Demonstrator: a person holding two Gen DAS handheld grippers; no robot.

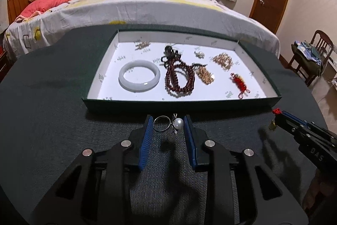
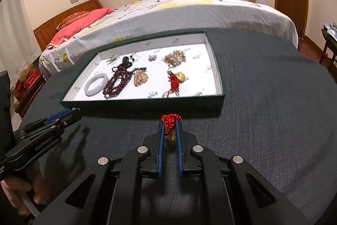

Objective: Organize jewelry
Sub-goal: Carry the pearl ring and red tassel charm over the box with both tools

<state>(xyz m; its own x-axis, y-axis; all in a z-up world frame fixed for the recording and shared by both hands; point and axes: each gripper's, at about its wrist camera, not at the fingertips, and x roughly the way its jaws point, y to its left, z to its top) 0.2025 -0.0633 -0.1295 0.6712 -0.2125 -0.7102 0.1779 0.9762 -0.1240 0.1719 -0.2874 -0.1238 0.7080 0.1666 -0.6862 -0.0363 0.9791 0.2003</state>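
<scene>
Left wrist view, lower centre: the silver ring [image 1: 161,123] and pearl earring [image 1: 178,123] sit side by side, clamped between the narrowed blue pads of the left gripper [image 1: 167,125], just in front of the tray [image 1: 181,103]. Right wrist view, centre: the right gripper [image 2: 170,127] is closed on a red knotted cord [image 2: 170,121] with a gold charm. The tray holds a white bangle [image 1: 139,75] and dark red beads [image 1: 179,79].

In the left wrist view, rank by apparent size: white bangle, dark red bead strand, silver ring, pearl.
1. dark red bead strand
2. white bangle, fairly close to the strand
3. silver ring, although it lies nearer the camera
4. pearl
</scene>
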